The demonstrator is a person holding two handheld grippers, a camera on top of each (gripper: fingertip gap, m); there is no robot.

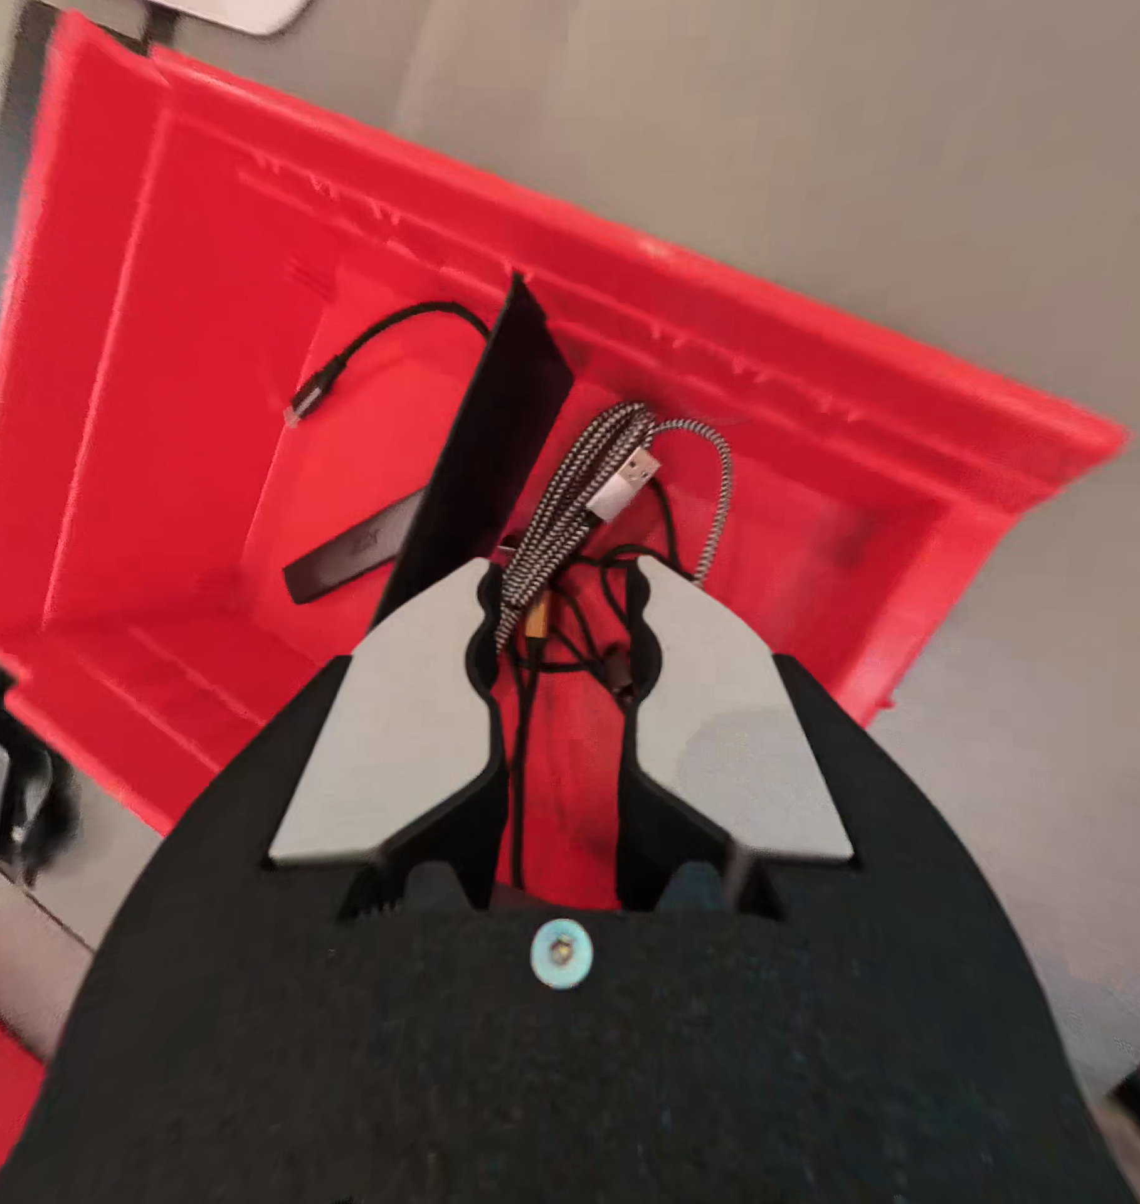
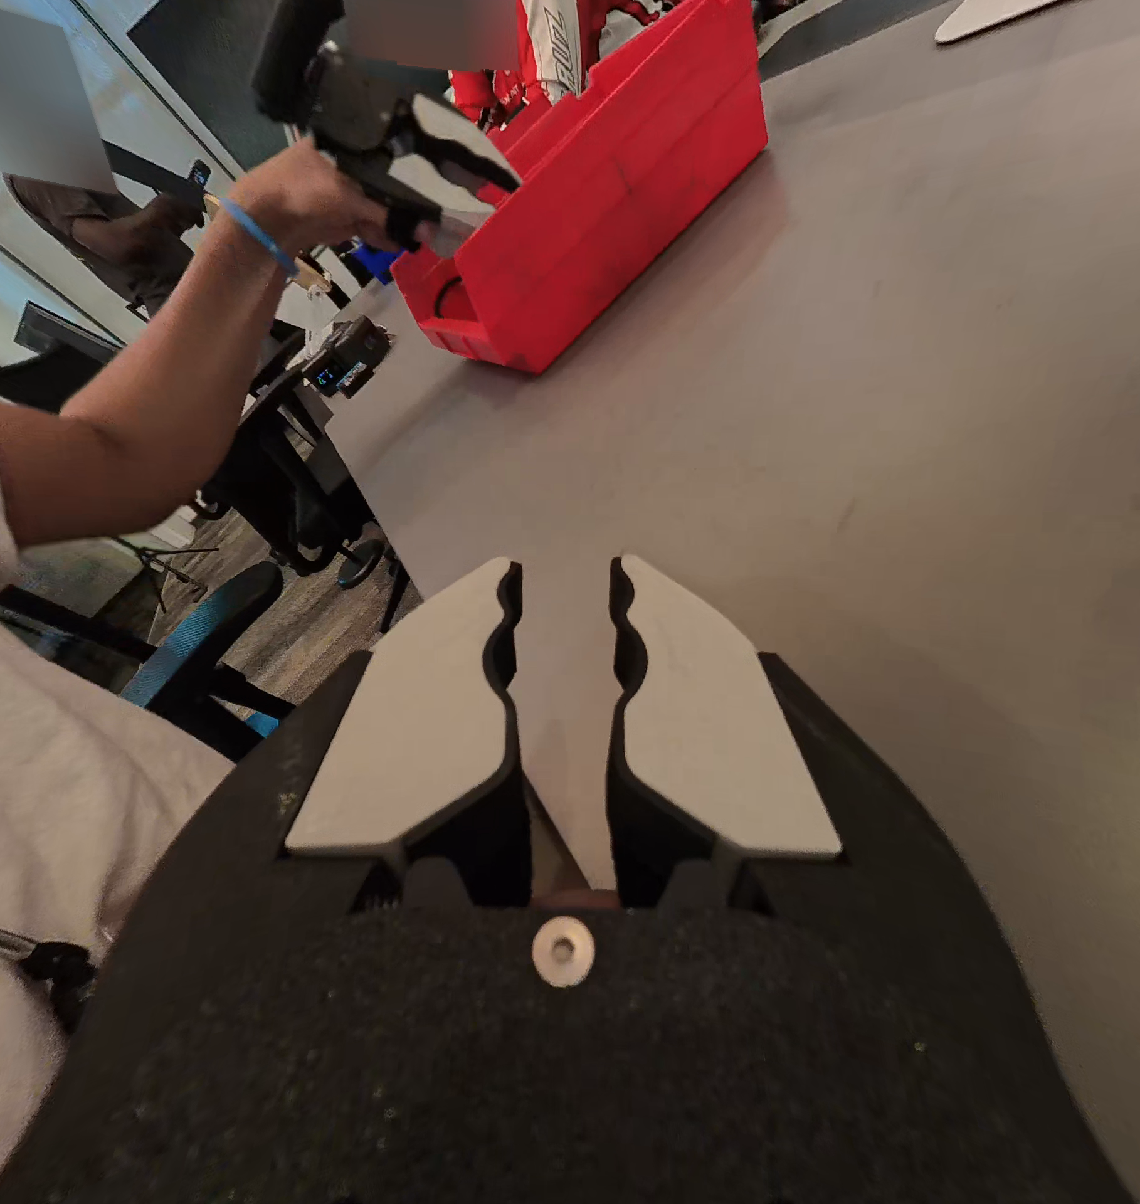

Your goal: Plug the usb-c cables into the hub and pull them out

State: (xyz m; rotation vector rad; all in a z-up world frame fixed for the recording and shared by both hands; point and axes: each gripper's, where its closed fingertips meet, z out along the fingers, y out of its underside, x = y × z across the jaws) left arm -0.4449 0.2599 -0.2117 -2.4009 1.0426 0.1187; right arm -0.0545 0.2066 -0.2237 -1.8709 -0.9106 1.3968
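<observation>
Overhead, the left gripper [image 1: 562, 580] hangs above a red bin [image 1: 815, 365] that sits on the grey counter [image 1: 815, 130]. Its fingers [image 1: 417, 703] are parted with a clear gap and grip nothing; through the gap shows a tangle of thin black cables [image 1: 522, 749] lying on the bin floor. A black divider [image 1: 489, 417] stands upright in the bin and splits it in two. On one side lies the hub [image 1: 346, 554], a flat dark bar partly hidden behind the divider, with its short black lead [image 1: 385, 339] curving away to a plug that rests unconnected on the red floor. On the other side, just under the fingertips, is a coiled braided cable [image 1: 574, 495] in black and white, its silver plug [image 1: 623, 488] lying loose on top; an orange connector [image 1: 538, 616] peeks out beside the coil.

From the right wrist view, the right gripper [image 2: 565, 573] points across bare counter [image 2: 880, 456], well apart from the bin [image 2: 619, 215]. Its fingers [image 2: 424, 716] stand slightly apart and hold nothing. Farther off, a hand [image 2: 294, 195] with a blue wristband [image 2: 258, 234] holds the left gripper [image 2: 483, 195] over the bin's near end. An office chair [image 2: 189, 645] stands beside the counter.
</observation>
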